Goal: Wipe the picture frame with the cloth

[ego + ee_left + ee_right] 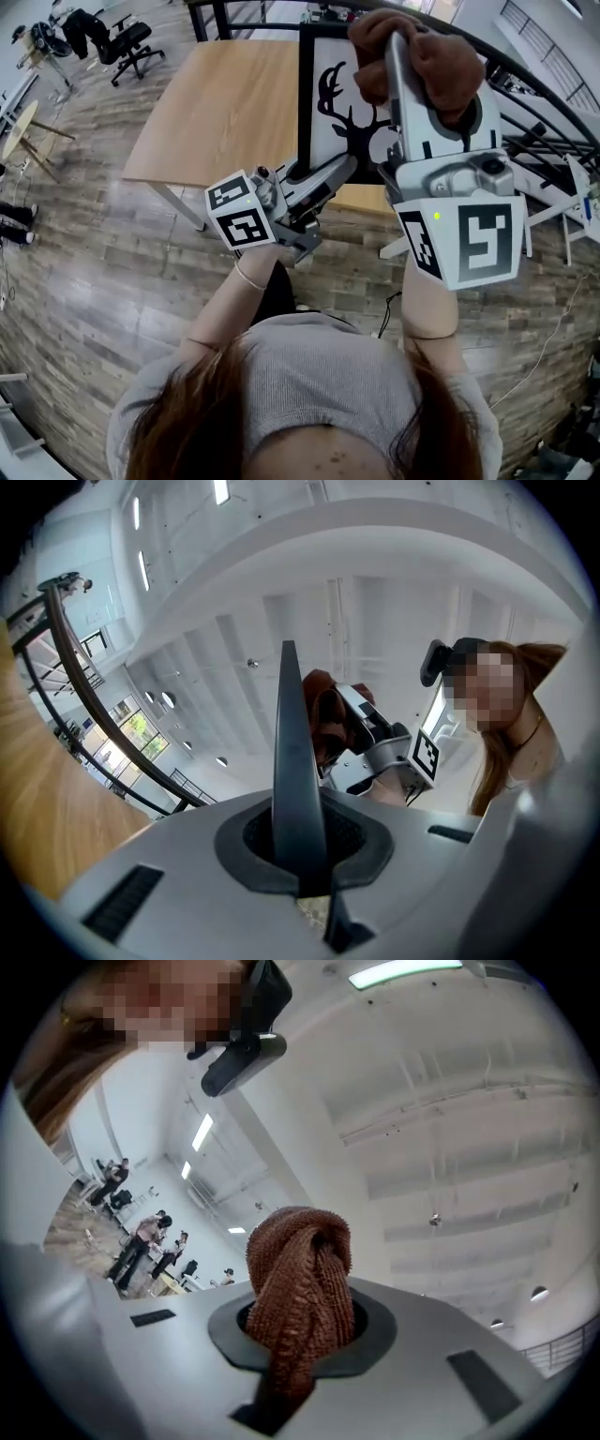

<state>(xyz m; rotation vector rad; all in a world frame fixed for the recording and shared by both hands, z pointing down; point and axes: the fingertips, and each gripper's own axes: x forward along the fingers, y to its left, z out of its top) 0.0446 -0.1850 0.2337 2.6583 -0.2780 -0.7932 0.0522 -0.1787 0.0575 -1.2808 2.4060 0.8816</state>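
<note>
A black picture frame (306, 94) with a white deer print stands tilted above the wooden table (216, 103). My left gripper (345, 171) is shut on the frame's lower edge. In the left gripper view that frame (287, 752) shows edge-on as a thin dark blade rising from the left gripper (300, 855). My right gripper (398, 56) is raised high at the right of the frame, shut on a bunched brown cloth (441, 61). The cloth (300, 1279) fills the right gripper (300, 1330) and bulges above its jaws. From the left gripper's camera, the right gripper (375, 747) and cloth (323, 714) show just behind the frame.
A black office chair (127, 42) stands at the far left on the wooden floor. A dark curved railing (525, 66) runs behind the table at the right, with white furniture legs (553, 211) below it. Several people (141, 1241) stand far off.
</note>
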